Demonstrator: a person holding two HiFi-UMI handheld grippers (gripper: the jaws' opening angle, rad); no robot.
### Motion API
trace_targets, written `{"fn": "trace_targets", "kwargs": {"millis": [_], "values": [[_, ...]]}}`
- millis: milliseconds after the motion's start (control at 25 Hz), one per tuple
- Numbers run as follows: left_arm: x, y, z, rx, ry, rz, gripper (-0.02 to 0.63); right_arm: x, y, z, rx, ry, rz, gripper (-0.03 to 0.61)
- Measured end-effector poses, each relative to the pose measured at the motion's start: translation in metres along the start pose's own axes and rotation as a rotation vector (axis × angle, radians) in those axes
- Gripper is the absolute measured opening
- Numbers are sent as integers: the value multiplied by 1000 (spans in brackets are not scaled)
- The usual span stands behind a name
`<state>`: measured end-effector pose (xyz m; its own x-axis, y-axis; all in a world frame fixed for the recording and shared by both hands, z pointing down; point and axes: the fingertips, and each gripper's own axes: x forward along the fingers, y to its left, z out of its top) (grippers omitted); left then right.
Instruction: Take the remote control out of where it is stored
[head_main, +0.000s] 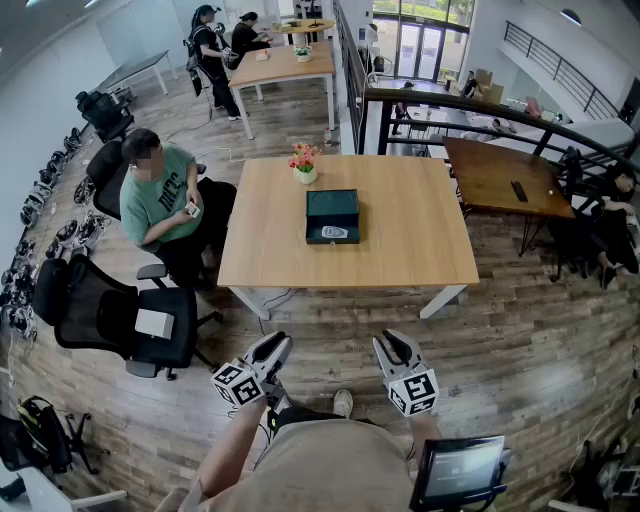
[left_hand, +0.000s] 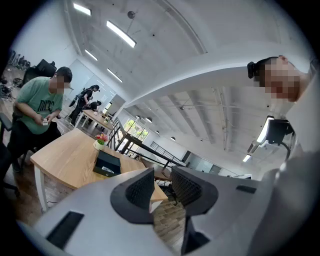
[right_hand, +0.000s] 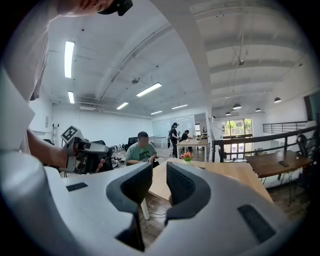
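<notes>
dark green box lies mid-frame on the wooden table; the remote control is judged to be stored in it (a pale item at its near edge is too small to identify). step in hand: approach, not yet begun. left gripper and right gripper, lower centre, are both pressed together, empty, well apart from the box. next move calls for nearing the table and spreading one claw. flower pot stands just behind the box; seated person and office chair at left look clear of the path.
</notes>
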<state>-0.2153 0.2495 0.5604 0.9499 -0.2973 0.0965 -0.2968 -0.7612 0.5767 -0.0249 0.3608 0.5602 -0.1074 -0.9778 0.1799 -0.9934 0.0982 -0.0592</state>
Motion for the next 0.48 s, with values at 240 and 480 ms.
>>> {"fn": "trace_targets", "kwargs": {"millis": [240, 480], "values": [[12, -1, -1, -2, -8, -4, 112, 4, -8, 2, -6, 0, 22, 97], [19, -3, -5, -6, 5, -14, 112, 0, -14, -3, 7, 12, 10, 97]]}}
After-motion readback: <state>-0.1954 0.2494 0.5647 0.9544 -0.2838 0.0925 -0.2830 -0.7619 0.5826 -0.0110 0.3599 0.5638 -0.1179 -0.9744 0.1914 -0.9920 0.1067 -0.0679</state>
